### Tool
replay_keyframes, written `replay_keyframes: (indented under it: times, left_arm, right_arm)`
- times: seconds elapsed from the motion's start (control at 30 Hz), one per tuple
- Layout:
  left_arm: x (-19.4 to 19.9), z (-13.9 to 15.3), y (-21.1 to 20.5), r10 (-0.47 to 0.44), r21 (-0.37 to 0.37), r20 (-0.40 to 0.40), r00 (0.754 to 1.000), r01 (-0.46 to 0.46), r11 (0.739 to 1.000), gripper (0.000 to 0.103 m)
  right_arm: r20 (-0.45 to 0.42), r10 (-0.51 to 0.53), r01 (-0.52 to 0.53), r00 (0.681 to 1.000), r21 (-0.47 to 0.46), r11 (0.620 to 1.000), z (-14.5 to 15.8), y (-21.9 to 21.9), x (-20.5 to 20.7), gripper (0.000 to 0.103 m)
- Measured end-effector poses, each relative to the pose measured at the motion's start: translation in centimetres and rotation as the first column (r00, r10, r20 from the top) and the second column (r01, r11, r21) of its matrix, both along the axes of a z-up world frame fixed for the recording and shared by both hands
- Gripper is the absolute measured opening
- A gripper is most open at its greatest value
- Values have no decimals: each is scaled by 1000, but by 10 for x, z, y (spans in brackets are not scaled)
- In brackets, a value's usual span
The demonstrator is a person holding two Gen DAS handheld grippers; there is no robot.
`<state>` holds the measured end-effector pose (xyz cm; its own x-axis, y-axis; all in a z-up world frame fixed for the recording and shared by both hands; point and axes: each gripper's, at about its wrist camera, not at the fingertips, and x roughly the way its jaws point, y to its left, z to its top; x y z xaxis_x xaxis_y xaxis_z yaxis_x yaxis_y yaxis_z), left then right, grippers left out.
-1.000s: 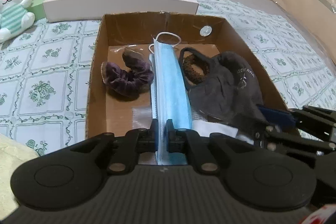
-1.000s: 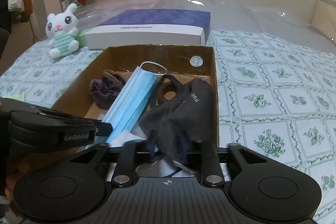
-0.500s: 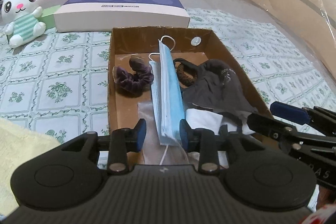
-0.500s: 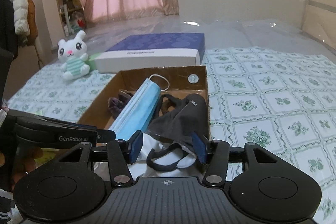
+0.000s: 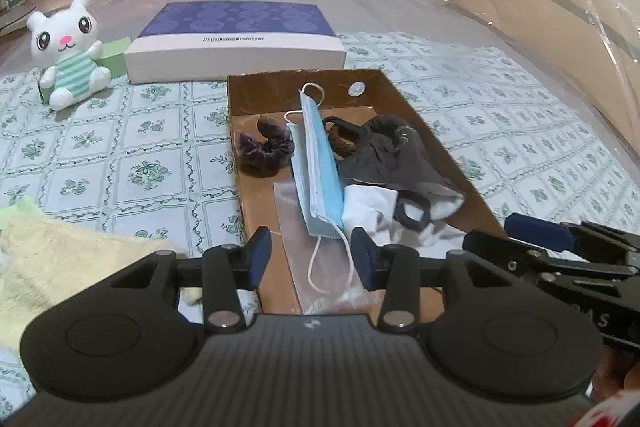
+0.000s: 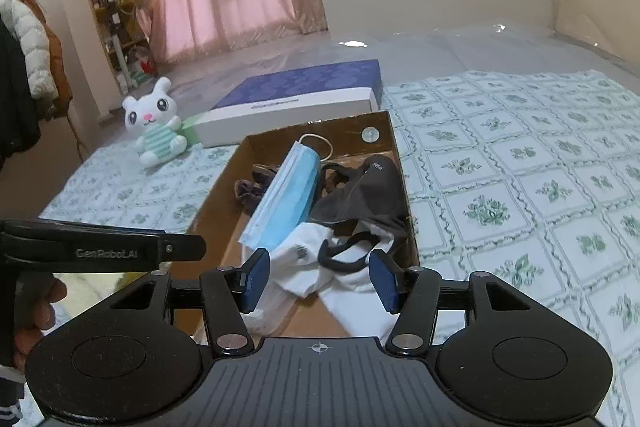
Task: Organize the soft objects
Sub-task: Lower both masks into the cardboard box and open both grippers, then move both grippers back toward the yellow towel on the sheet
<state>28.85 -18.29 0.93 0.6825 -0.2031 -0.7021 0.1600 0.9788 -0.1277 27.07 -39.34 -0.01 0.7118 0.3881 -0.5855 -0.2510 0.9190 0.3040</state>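
Left wrist view: your left gripper [image 5: 311, 254] hangs over the near end of the cardboard box [image 5: 436, 147] with its jaws opening — only the white ear loop of the blue surgical mask [image 5: 316, 171] shows in the gap, and neither pad touches it. That mask lies lengthwise down the middle of the box. A purple scrunchie [image 5: 266, 151] sits to its left; a dark grey cloth mask [image 5: 392, 155] lies to its right, partly over a brown scrunchie [image 5: 340, 143] and a white cloth [image 5: 364, 207].

Right wrist view: your right gripper [image 6: 320, 281] is released too, jaws opening above the white cloth and the grey mask's black loop — gripping neither. Behind the box stand a purple-lidded box [image 6: 296, 99] and a white plush bunny [image 6: 154, 125] on the floral sheet [image 6: 520, 187]. A pale yellow towel [image 5: 52, 259] lies left of the box.
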Motion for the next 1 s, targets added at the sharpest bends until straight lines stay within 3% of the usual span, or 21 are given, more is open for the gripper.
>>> replay_keyframes:
  times: [0.5, 1.0]
  left_arm:
    - [-95, 39, 27, -42, 12, 89, 995, 41, 999, 41]
    - [-182, 41, 90, -20, 32, 129, 991, 16, 999, 41]
  right_arm:
    - [35, -72, 68, 997, 99, 993, 38, 10, -77, 57]
    - [39, -51, 44, 998, 152, 987, 55, 51, -141, 58]
